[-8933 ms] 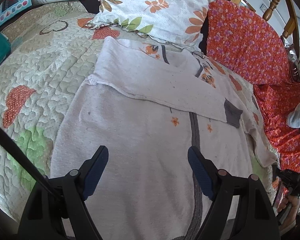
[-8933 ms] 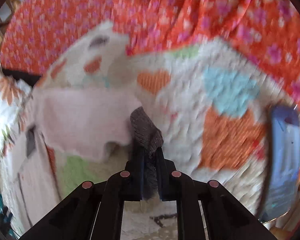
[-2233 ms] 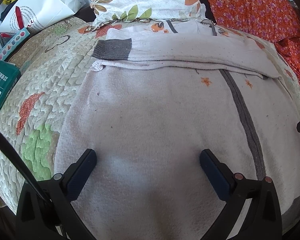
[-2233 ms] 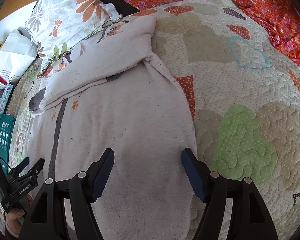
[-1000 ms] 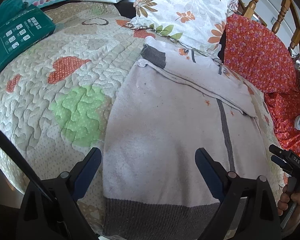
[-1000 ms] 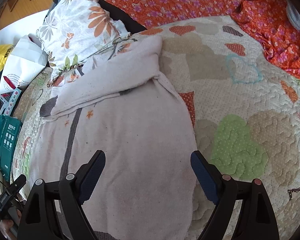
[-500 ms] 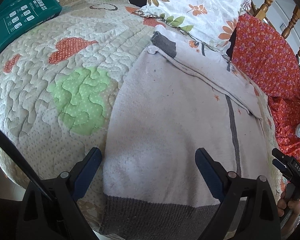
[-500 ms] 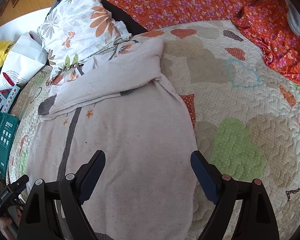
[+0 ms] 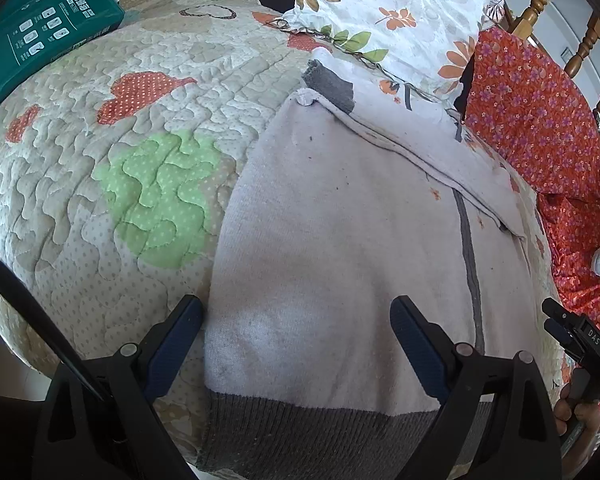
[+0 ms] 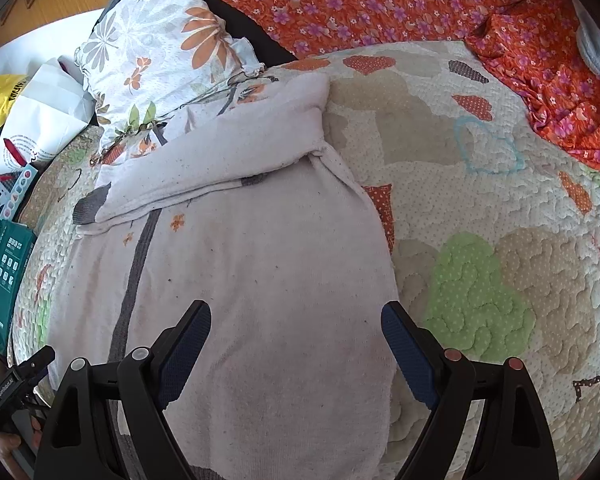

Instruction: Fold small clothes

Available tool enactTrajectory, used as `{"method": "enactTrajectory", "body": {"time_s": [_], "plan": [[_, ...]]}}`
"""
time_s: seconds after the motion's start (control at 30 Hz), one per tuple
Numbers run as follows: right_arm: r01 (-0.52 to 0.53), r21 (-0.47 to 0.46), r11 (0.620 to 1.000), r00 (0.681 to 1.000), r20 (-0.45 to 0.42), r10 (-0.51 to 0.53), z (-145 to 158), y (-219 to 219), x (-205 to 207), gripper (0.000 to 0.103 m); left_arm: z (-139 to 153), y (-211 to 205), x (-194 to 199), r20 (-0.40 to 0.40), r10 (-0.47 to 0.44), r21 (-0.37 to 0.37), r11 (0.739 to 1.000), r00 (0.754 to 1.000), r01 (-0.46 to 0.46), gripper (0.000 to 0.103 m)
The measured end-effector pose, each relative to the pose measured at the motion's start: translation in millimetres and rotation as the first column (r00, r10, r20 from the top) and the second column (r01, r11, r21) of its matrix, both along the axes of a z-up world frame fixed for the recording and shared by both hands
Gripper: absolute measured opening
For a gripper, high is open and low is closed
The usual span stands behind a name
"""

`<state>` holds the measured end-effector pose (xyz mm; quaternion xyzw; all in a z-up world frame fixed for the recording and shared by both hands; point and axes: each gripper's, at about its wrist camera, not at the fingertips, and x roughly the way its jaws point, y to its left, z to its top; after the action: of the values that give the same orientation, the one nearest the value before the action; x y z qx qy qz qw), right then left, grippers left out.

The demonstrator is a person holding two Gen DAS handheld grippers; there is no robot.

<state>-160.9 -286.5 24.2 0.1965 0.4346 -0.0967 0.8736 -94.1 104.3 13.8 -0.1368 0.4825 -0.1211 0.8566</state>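
A pale pink sweater (image 9: 340,248) with a grey stripe and grey hem band (image 9: 320,428) lies flat on the quilted bedspread (image 9: 120,128). Both sleeves are folded across its chest, and a grey cuff (image 9: 332,84) shows at the far left. My left gripper (image 9: 296,340) is open and empty, hovering over the sweater's near left hem corner. In the right wrist view the sweater (image 10: 260,264) fills the middle. My right gripper (image 10: 296,340) is open and empty above the sweater's near right side.
A floral pillow (image 9: 400,20) and orange flowered cloth (image 9: 540,112) lie behind the sweater. A green box (image 9: 32,40) sits at the bed's far left. A white bag (image 10: 40,120) lies beyond the pillow. The bed's near edge drops off at the lower left.
Both grippers have stayed open. The left view has drawn slightly nearer to the hem corner; the right view is almost unchanged. The sweater has not moved.
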Motion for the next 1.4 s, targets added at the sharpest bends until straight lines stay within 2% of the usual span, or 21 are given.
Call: {"method": "enactTrajectory", "body": {"time_s": [1.4], "plan": [[-0.012,-0.002,1.000,0.999,-0.045,0.012,-12,4,3,0.090,0,-1,-2,0.003,-0.001,0.001,1.000,1.000,0.001,0.094]]}}
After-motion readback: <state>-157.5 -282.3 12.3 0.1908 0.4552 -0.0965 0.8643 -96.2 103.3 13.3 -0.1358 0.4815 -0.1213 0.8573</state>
